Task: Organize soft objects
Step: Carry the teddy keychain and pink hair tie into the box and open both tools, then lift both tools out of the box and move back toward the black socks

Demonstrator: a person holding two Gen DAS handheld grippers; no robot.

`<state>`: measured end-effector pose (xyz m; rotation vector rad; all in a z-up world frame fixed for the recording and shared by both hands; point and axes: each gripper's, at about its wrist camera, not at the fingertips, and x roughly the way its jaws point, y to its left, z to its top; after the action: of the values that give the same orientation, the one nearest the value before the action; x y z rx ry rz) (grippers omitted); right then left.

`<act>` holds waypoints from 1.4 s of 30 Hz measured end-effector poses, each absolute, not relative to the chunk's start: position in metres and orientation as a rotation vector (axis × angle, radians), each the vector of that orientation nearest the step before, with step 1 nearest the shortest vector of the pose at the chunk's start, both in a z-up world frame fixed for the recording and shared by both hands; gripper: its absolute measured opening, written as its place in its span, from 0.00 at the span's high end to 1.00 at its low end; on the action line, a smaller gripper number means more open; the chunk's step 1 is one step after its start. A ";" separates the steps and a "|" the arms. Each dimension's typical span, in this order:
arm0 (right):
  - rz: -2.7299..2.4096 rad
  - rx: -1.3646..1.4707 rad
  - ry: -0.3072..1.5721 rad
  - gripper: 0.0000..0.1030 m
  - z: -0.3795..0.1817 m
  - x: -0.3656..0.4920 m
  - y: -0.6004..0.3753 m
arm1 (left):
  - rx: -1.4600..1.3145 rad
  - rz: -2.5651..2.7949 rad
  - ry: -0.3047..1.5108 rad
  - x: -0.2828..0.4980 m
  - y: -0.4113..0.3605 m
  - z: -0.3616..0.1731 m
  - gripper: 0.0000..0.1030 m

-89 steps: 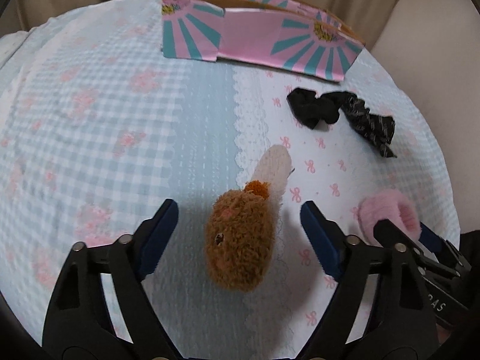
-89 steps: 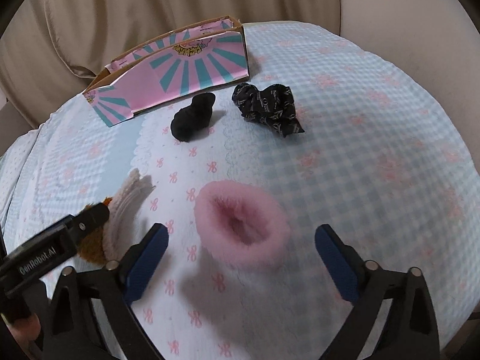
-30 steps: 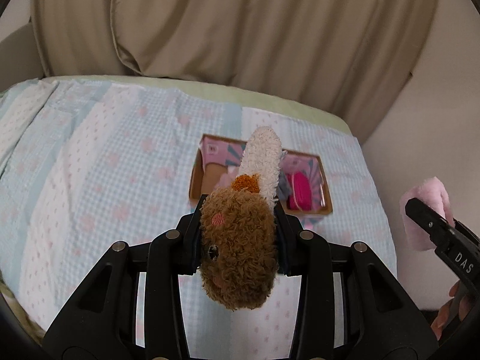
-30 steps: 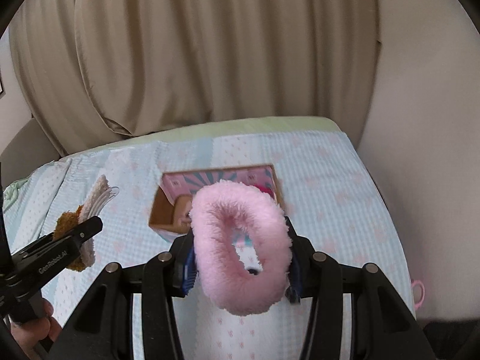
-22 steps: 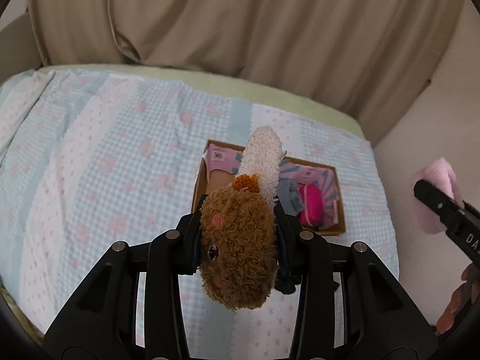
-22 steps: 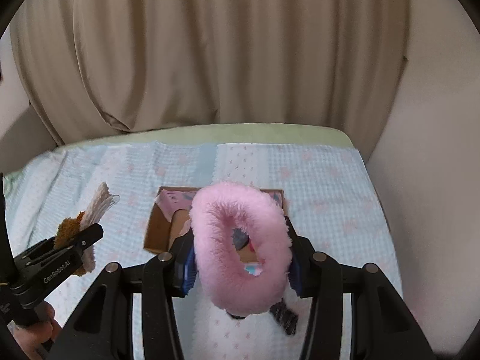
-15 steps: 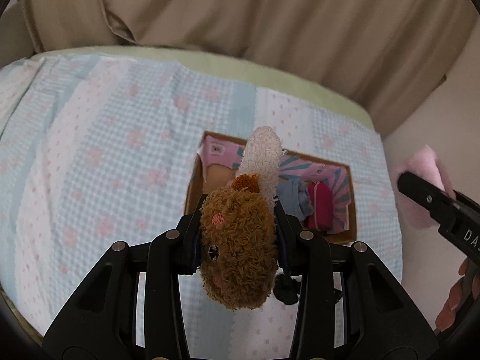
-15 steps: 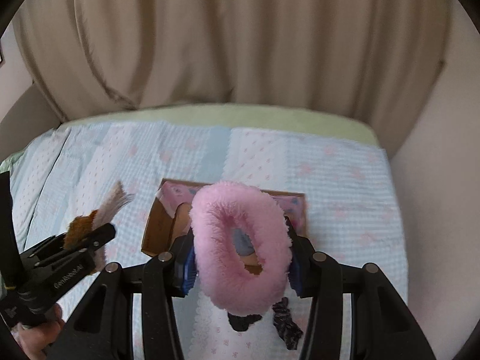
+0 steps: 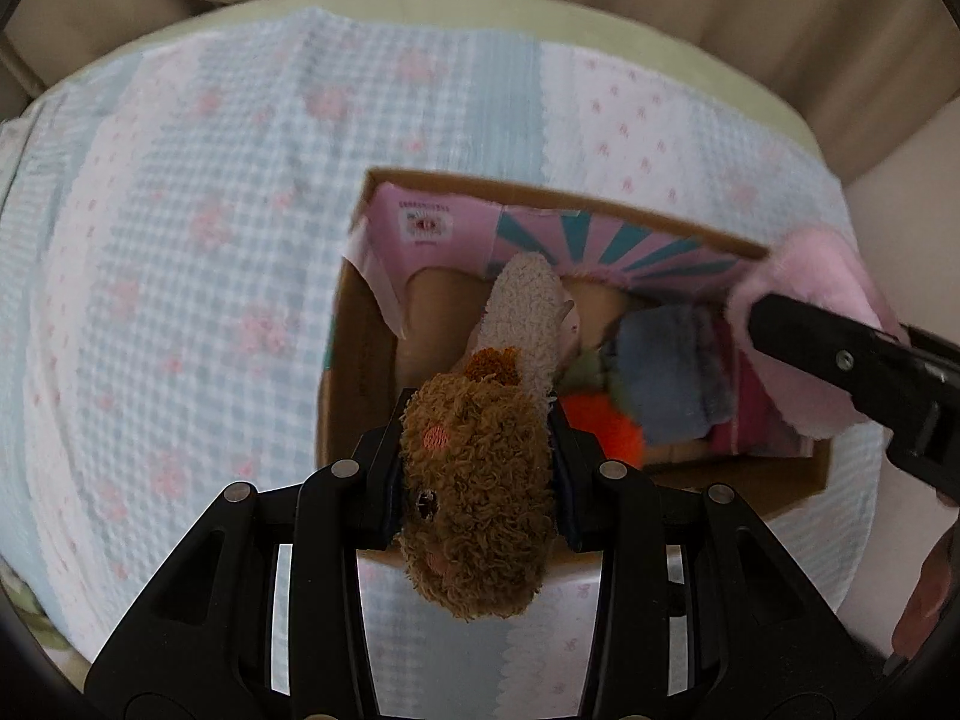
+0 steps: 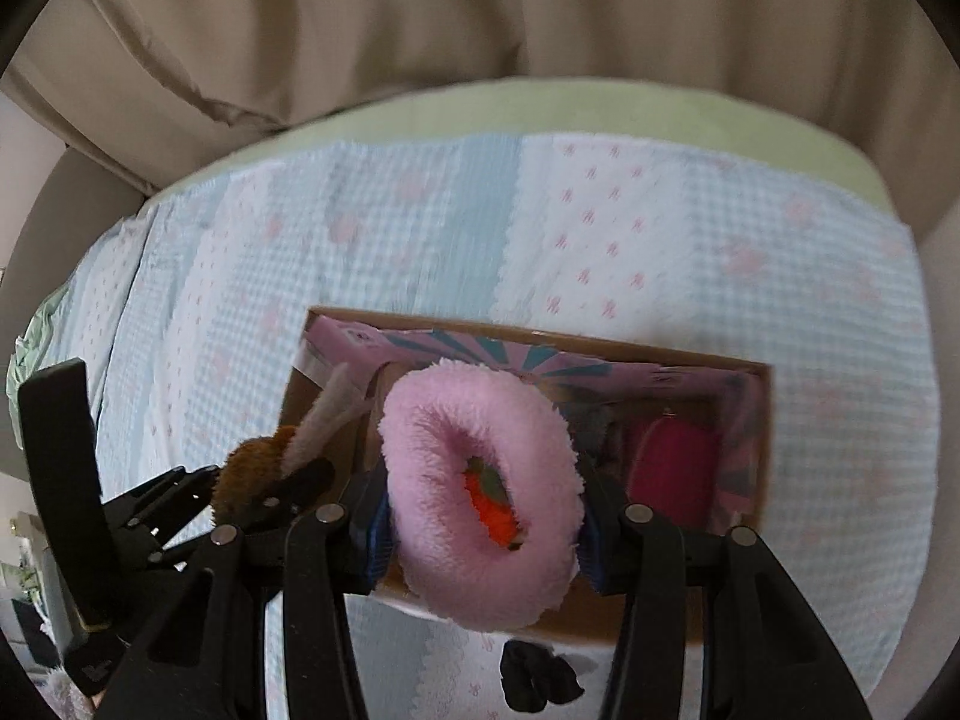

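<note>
My left gripper (image 9: 477, 483) is shut on a brown plush sock (image 9: 477, 480) with a cream cuff, held over the left half of an open cardboard box (image 9: 354, 372) with pink and teal lining. My right gripper (image 10: 483, 519) is shut on a fluffy pink ring (image 10: 480, 498), hanging over the middle of the same box (image 10: 759, 420). In the left wrist view the pink ring (image 9: 804, 276) and the right gripper's black finger (image 9: 840, 354) show at the box's right end. The right wrist view has the brown sock (image 10: 252, 468) at its left, above the box's left end.
Inside the box lie a blue-grey soft item (image 9: 672, 372), an orange one (image 9: 600, 426) and a magenta one (image 10: 675, 468). A black fabric piece (image 10: 534, 678) lies on the bedspread (image 9: 180, 240) in front of the box. Beige curtains (image 10: 420, 12) hang behind the bed.
Both grippers have moved forward and down over the box with their loads still gripped. The box now fills the middle of both views and the cameras look more steeply down.
</note>
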<state>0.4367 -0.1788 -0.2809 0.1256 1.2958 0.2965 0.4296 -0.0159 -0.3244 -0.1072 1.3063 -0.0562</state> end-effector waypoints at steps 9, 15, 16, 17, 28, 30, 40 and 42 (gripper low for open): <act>0.357 0.213 1.406 0.18 -0.324 0.471 -0.168 | -0.023 -0.061 1.346 0.440 -0.029 -0.340 0.04; 0.374 0.257 1.415 0.00 -0.330 0.475 -0.180 | -0.070 -0.077 1.340 0.434 -0.028 -0.337 0.00; 0.368 0.258 1.413 0.00 -0.330 0.473 -0.184 | -0.068 -0.077 1.336 0.432 -0.029 -0.335 0.00; 0.364 0.257 1.410 0.00 -0.329 0.472 -0.186 | -0.068 -0.077 1.331 0.430 -0.029 -0.333 0.00; 0.361 0.213 1.333 0.00 -0.288 0.448 -0.194 | -0.077 -0.091 1.265 0.401 -0.028 -0.285 0.00; 0.356 0.208 1.318 0.00 -0.277 0.440 -0.194 | -0.079 -0.090 1.245 0.392 -0.026 -0.270 0.00; 0.351 0.137 1.219 0.00 -0.207 0.384 -0.187 | -0.088 -0.080 1.148 0.329 -0.009 -0.200 0.00; 0.350 0.118 1.179 0.00 -0.191 0.368 -0.186 | -0.076 -0.073 1.119 0.313 -0.006 -0.184 0.00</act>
<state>0.3683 -0.1862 -0.1908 0.1181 1.1788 0.3498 0.3125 -0.0059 -0.1844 -0.0765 1.1188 -0.0731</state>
